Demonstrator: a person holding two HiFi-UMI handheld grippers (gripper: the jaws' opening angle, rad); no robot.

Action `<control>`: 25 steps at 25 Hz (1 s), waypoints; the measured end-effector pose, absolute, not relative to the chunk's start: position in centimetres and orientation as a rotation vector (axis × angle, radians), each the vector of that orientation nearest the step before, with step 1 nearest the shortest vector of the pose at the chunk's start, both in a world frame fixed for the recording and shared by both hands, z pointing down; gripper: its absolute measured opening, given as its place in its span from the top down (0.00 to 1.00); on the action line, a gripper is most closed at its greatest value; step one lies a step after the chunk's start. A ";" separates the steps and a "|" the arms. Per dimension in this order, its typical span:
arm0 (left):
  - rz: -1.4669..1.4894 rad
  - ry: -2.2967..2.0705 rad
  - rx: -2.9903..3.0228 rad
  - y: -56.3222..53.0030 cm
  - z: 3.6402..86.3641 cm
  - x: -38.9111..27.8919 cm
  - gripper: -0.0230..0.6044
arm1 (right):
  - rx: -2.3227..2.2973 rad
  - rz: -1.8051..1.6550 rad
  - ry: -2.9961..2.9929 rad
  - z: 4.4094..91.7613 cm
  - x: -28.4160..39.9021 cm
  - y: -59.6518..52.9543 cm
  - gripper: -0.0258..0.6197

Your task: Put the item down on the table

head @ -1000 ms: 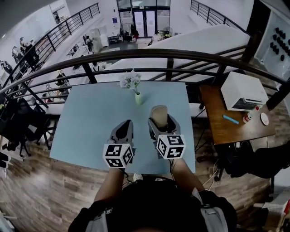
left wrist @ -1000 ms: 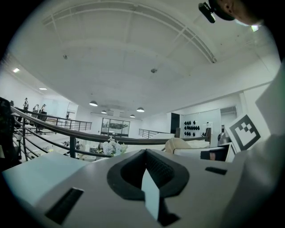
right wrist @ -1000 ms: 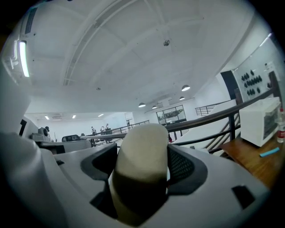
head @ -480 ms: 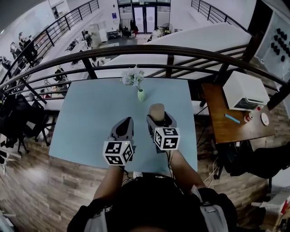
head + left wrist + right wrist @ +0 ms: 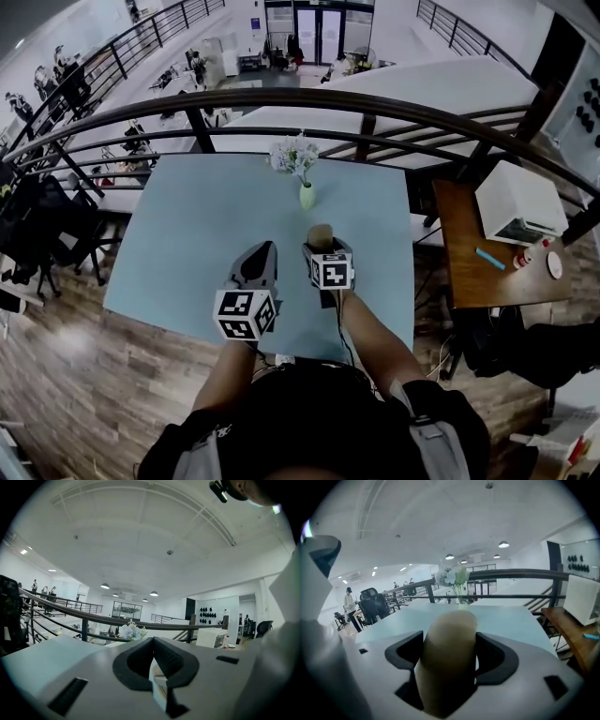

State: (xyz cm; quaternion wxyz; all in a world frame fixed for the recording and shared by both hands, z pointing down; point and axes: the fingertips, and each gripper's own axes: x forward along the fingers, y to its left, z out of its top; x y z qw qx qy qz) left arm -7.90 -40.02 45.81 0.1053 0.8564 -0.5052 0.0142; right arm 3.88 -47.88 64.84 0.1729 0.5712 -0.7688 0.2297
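Observation:
The item is a tan, rounded cylinder point(image 5: 322, 233), standing between the jaws of my right gripper point(image 5: 323, 247) over the light-blue table point(image 5: 187, 234). In the right gripper view the cylinder point(image 5: 449, 658) fills the gap, with both dark pads pressed against its sides. Whether its base touches the table is hidden. My left gripper point(image 5: 260, 253) hovers to the left of it, jaws together and holding nothing. In the left gripper view its pads point(image 5: 171, 660) meet with only a thin slit between them.
A small green vase point(image 5: 307, 195) of pale flowers point(image 5: 295, 155) stands just beyond the item, near the table's far edge. A dark railing point(image 5: 375, 108) runs behind the table. A brown side table point(image 5: 473, 277) with a white box point(image 5: 520, 202) stands at the right.
My right gripper has carried the tan cylinder forward and away from the head camera, toward the vase. The left gripper has stayed about where it was.

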 end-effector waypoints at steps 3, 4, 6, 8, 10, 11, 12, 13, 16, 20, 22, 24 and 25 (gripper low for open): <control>0.045 -1.516 2.494 -40.4 46.2 -9.4 0.94 | 1.593 0.749 -2.117 68.1 3.5 -47.9 0.41; 0.047 -1.524 2.486 -40.6 46.3 -9.8 0.94 | 1.588 0.767 -2.097 69.0 3.4 -47.9 0.41; 0.052 -1.536 2.470 -40.8 46.6 -10.4 0.94 | 1.578 0.783 -2.061 70.3 3.5 -47.8 0.41; 0.058 -1.543 2.455 -40.8 46.9 -10.7 0.94 | 1.562 0.797 -2.031 71.6 3.6 -47.5 0.41; 0.065 -1.546 2.446 -40.8 47.2 -10.9 0.94 | 1.548 0.816 -2.005 72.8 3.7 -47.1 0.41; 0.069 -1.546 2.443 -40.8 47.3 -11.0 0.94 | 1.542 0.825 -1.992 73.4 3.7 -47.0 0.41; 0.071 -1.547 2.441 -40.9 47.4 -11.1 0.94 | 1.536 0.833 -1.977 74.0 3.8 -46.8 0.41; 0.074 -1.548 2.440 -40.9 47.5 -11.2 0.94 | 1.529 0.842 -1.963 74.7 3.8 -46.7 0.41; 0.079 -1.555 2.434 -41.0 47.6 -11.5 0.94 | 1.508 0.876 -1.928 76.3 4.0 -46.0 0.41; 0.085 -1.561 2.425 -40.9 47.7 -12.0 0.94 | 1.501 0.910 -1.905 77.5 4.0 -45.7 0.41; 0.085 -1.563 2.423 -40.9 47.7 -12.3 0.94 | 1.492 0.927 -1.898 77.6 3.8 -45.8 0.41; 0.085 -1.562 2.424 -40.9 47.6 -12.3 0.94 | 1.485 0.946 -1.888 77.8 3.9 -45.9 0.41; 0.085 -1.561 2.425 -40.9 47.7 -12.2 0.94 | 1.480 0.953 -1.886 77.8 4.0 -45.9 0.41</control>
